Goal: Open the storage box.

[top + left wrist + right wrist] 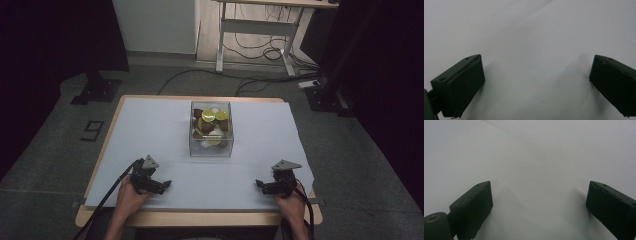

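Note:
A clear plastic box [211,129] stands in the middle of the white table cover [150,125]; it holds several small pieces in yellow-green, brown and white. My left gripper [165,185] rests near the front left of the table, held by a hand, well short of the box. My right gripper [260,185] rests near the front right, also in a hand. In the left gripper view the left gripper [536,75] is open, with bare white surface between its jaws. In the right gripper view the right gripper [539,197] is open over the same white surface.
The wooden table edge [200,218] shows at the front. Beyond the table lie a grey floor, cables [260,50], a desk frame [255,30] and dark stand bases [97,90] at left and right.

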Demonstrator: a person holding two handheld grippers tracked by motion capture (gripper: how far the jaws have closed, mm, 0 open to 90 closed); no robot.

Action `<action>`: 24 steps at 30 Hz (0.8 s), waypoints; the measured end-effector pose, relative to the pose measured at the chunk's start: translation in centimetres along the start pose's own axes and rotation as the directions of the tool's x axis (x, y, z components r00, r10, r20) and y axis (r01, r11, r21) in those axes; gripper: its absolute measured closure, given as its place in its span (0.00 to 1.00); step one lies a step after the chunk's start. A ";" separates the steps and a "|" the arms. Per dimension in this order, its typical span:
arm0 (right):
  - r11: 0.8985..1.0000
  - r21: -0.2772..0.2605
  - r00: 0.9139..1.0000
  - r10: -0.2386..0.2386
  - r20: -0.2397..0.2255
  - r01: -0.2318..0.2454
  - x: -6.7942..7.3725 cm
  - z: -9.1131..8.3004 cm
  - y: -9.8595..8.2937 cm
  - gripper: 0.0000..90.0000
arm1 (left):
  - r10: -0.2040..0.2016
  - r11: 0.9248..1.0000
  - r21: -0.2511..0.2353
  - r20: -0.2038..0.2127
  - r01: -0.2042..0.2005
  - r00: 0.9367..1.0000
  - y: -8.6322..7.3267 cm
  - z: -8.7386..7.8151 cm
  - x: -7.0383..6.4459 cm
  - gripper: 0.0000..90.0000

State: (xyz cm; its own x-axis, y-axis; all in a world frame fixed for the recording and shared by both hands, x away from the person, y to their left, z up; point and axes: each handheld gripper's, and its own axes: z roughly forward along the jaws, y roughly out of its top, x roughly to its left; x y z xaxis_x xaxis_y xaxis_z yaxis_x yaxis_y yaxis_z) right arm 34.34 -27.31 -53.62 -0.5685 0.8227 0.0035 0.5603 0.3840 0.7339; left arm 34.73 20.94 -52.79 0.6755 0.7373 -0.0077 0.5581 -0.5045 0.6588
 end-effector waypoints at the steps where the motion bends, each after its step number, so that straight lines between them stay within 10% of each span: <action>1: 1.000 0.001 1.000 -0.002 0.000 0.002 0.0 0.0 0.0 0.07 | 0.000 1.000 -0.001 0.000 0.000 1.000 0.0 0.0 0.0 0.00; 24: 1.000 0.006 1.000 0.001 -0.003 -0.001 0.0 0.0 0.1 0.07 | -0.007 1.000 -0.001 -0.009 0.007 1.000 -0.1 -0.1 -0.1 0.00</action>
State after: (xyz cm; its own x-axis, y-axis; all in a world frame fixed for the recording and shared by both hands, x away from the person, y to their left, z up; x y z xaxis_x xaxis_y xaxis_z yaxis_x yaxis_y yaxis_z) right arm 34.43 -27.28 -53.57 -0.5699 0.8217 0.0063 0.5647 0.3860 0.7295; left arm 34.57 20.89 -52.78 0.6671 0.7449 -0.0051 0.5623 -0.4990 0.6594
